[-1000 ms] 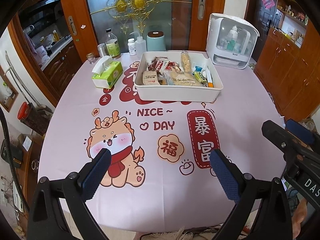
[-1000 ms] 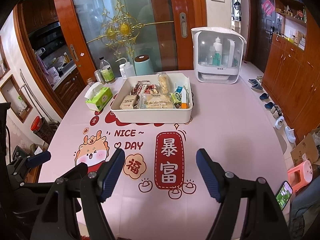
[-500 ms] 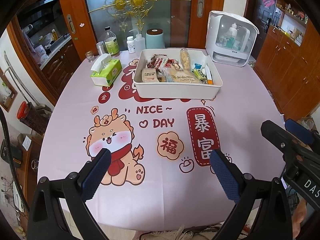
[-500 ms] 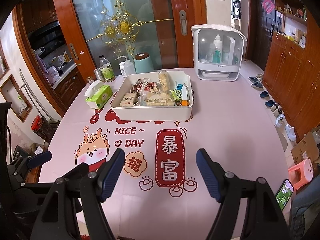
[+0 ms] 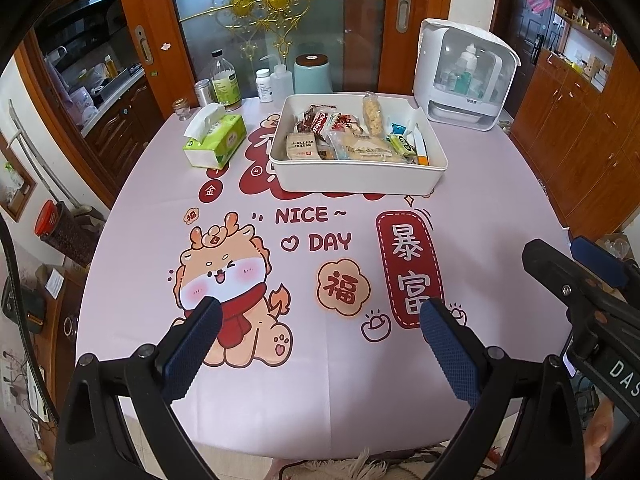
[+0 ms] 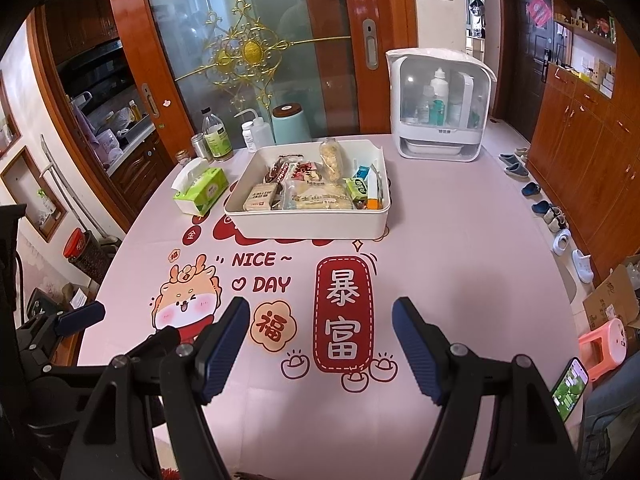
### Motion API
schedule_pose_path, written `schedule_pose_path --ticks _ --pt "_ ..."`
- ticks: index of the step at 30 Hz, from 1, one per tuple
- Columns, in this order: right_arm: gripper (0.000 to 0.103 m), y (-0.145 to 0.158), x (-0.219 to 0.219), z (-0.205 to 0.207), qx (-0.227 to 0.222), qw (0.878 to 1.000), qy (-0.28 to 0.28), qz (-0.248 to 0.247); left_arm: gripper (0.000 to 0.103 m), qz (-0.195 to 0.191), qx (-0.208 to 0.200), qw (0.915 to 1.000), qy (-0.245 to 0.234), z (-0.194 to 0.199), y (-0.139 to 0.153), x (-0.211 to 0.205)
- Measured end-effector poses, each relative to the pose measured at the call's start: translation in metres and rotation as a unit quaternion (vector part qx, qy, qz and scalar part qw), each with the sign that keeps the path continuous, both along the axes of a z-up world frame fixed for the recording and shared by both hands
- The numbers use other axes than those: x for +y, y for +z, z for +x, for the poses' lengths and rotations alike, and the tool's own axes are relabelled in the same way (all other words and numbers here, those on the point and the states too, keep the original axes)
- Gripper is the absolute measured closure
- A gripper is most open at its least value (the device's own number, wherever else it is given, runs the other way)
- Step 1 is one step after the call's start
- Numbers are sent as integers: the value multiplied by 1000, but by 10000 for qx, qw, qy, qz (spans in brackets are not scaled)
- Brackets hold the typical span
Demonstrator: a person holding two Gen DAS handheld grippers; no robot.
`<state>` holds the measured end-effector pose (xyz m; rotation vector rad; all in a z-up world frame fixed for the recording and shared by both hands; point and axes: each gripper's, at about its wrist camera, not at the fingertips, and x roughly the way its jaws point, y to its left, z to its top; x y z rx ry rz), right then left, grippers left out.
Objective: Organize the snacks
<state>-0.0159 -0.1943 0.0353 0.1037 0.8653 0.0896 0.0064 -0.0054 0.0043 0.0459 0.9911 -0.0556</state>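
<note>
A white bin (image 5: 360, 178) (image 6: 308, 226) stands on the far middle of the table and holds several wrapped snacks (image 5: 352, 142) (image 6: 312, 194). My left gripper (image 5: 320, 312) is open and empty, above the near part of the table, far from the bin. My right gripper (image 6: 322, 314) is open and empty, also above the near part of the table. The right gripper shows at the right edge of the left wrist view (image 5: 576, 268). The left gripper shows at the lower left of the right wrist view (image 6: 80, 316).
A pink printed tablecloth (image 5: 320, 280) covers the table. A green tissue box (image 5: 214, 142) sits left of the bin. Bottles and jars (image 5: 226, 84) and a teal canister (image 5: 312, 76) stand at the back. A white cabinet with bottles (image 5: 464, 76) stands at back right.
Both views have pulled back and risen slightly, so the bin sits a little higher in the frames. Both grippers stay open and empty.
</note>
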Motion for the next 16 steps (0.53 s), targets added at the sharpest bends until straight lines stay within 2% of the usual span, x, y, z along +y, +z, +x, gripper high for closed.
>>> schedule_pose_path --ticks 16 --pt "28 0 0 -1 -2 10000 0 2 5 1 8 10000 3 1 1 -1"
